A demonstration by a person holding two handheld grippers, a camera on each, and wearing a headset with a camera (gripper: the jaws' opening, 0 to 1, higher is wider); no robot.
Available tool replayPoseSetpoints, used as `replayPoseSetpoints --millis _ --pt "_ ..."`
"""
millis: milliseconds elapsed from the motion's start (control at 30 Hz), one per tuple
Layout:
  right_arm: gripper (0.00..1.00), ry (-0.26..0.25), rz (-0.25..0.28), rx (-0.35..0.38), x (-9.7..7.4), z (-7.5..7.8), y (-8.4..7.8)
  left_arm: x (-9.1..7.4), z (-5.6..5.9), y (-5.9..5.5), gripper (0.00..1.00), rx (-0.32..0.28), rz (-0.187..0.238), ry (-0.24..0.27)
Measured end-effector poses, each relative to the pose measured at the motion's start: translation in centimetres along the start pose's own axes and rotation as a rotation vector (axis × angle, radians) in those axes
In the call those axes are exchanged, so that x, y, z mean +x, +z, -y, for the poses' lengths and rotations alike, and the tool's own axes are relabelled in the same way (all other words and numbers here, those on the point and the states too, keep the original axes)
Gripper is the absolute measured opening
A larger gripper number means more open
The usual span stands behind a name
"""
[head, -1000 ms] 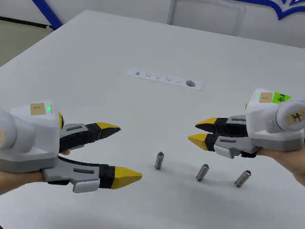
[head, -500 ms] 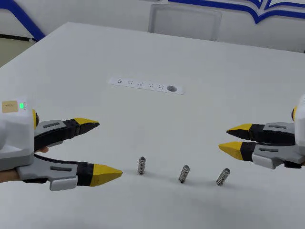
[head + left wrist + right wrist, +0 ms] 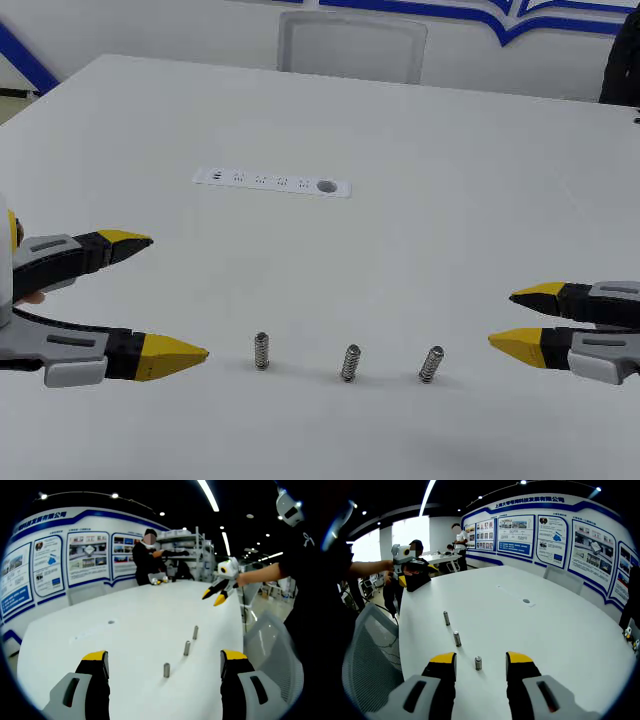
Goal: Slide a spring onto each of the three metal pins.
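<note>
Metal springs [image 3: 349, 362] in a row between left gripper [image 3: 178, 296] and right gripper [image 3: 501, 318].

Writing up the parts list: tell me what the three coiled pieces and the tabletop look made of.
Coiled pieces: likely steel wire, silvery grey, with visible coil turns; whatever they stand on is hidden.
Tabletop: smooth white, near-matte, probably laminate or painted board; faint soft shadows, no grain, core unknown.
</note>
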State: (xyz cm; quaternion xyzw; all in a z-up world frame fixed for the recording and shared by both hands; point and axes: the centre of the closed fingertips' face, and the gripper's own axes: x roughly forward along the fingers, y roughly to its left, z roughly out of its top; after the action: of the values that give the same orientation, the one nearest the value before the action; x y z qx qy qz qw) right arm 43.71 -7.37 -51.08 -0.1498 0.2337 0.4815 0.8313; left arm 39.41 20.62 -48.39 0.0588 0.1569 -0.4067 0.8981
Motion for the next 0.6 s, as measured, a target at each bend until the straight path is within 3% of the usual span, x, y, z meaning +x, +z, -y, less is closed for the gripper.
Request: replayPoseSetpoints --millis 233,400,600 --pt "0.52 0.022 0.024 0.013 -0.8 -0.1 0.2 0.5 -0.3 0.1 0.99 -0.032 0.012 0.016" --pt "0.58 0.026 0.009 -0.007 -1.1 0.2 -0.2 1.4 0.5 -0.7 1.00 -0.002 -0.035 -0.012" --pt "0.64 0.043 0.023 -0.004 -0.9 -0.4 -0.2 1.3 0.3 0.2 1.00 -0.020 0.001 0.003"
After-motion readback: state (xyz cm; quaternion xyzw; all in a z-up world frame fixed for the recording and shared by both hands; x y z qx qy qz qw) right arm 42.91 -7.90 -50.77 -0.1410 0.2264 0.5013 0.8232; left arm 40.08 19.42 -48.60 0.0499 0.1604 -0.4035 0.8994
